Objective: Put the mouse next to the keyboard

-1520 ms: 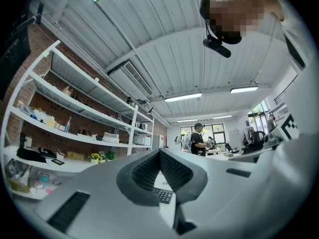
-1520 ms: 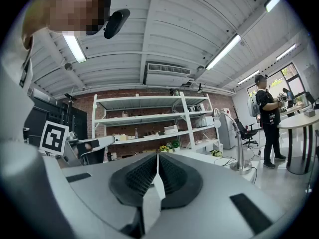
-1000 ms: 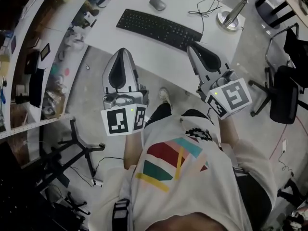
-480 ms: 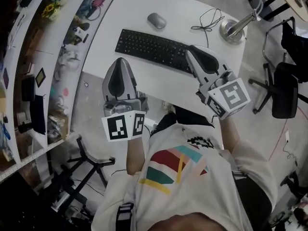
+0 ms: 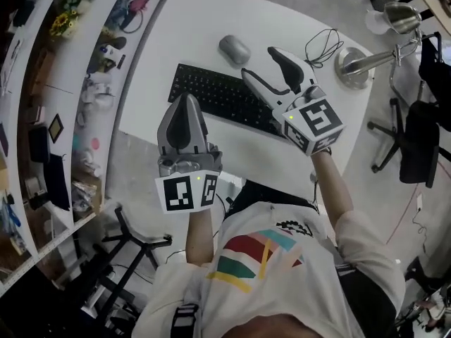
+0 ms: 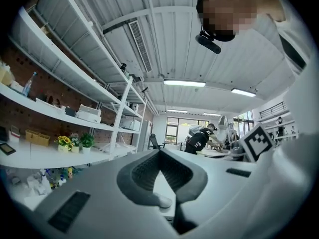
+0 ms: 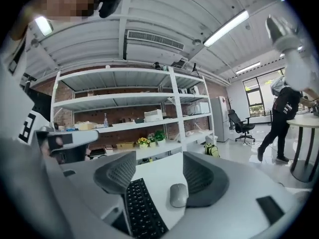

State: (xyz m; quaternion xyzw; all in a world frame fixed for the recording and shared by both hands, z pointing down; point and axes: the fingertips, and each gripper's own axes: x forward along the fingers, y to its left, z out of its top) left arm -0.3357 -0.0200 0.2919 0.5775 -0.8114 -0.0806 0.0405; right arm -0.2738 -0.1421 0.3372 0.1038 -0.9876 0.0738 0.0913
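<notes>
Hovering over the right end of the keyboard (image 5: 218, 96), the right gripper (image 5: 262, 65) has its jaws spread wide. They have just been opening, and nothing is pressed between the pads.

Right gripper view: the mouse (image 7: 178, 194) shows in the gap between the jaws. It lies on the white desk (image 5: 190, 20) ahead, apart from both pads.

Head view: the mouse sits beyond the far long edge of the keyboard, near it but not touching, just left of the right gripper's tips.

Left gripper (image 5: 186, 103): jaws clenched together, tips meeting, nothing held. Its tips point at the near edge of the keyboard's left half.

Also on the desk, at the right corner: a lamp base (image 5: 350, 65) and a thin black cable (image 5: 320, 42). Shelving (image 5: 49, 83) runs along the left side.
</notes>
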